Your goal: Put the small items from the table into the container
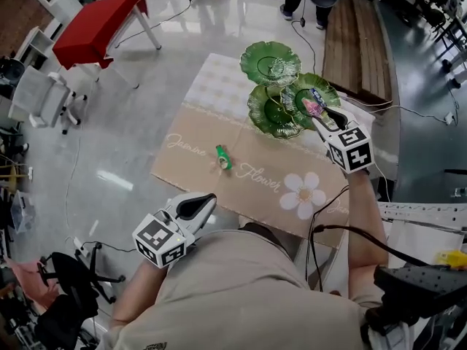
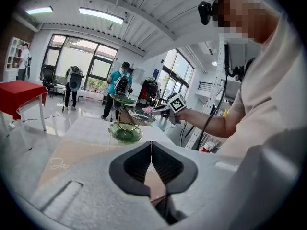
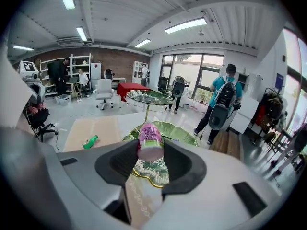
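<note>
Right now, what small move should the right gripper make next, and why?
Probably lower the right gripper slightly and open its jaws: it is shut on a small pink-labelled bottle held over the green leaf-shaped glass dish. A small green item on the tan mat waits.

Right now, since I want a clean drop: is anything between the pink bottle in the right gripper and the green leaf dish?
Nothing visible. The right gripper holds the pink bottle over the green leaf dish, with only open air between them. The upper tier stands farther off, not in the way.
</note>
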Tool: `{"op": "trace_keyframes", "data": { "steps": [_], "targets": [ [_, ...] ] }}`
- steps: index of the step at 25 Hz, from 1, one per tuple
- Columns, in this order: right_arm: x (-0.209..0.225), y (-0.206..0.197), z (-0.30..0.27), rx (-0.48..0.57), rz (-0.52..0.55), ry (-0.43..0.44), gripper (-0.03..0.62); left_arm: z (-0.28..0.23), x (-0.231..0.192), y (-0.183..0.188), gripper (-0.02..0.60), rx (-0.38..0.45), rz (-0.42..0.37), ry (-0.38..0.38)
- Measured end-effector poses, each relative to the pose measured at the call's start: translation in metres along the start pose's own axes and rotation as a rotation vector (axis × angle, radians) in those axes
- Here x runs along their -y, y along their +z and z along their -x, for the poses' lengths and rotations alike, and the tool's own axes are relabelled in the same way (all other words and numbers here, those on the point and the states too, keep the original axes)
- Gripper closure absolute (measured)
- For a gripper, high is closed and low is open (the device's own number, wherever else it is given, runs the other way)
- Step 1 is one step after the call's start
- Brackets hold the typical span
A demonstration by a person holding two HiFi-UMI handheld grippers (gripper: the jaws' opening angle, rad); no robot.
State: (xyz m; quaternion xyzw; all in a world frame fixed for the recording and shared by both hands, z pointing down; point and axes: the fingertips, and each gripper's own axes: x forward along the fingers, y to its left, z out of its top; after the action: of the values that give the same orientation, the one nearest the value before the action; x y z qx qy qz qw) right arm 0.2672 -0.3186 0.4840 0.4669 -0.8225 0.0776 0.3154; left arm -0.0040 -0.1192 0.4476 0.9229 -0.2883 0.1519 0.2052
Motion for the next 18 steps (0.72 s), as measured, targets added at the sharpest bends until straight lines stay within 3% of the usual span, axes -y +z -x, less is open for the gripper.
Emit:
{"op": "trace_keyframes", "data": {
  "steps": [18],
  "targets": [
    [0.034, -0.037, -0.071, -0.182, 0.012, -0.058, 0.419, 0.021, -0.011, -0.010, 0.572, -0.004, 0.025, 0.093]
  ]
}}
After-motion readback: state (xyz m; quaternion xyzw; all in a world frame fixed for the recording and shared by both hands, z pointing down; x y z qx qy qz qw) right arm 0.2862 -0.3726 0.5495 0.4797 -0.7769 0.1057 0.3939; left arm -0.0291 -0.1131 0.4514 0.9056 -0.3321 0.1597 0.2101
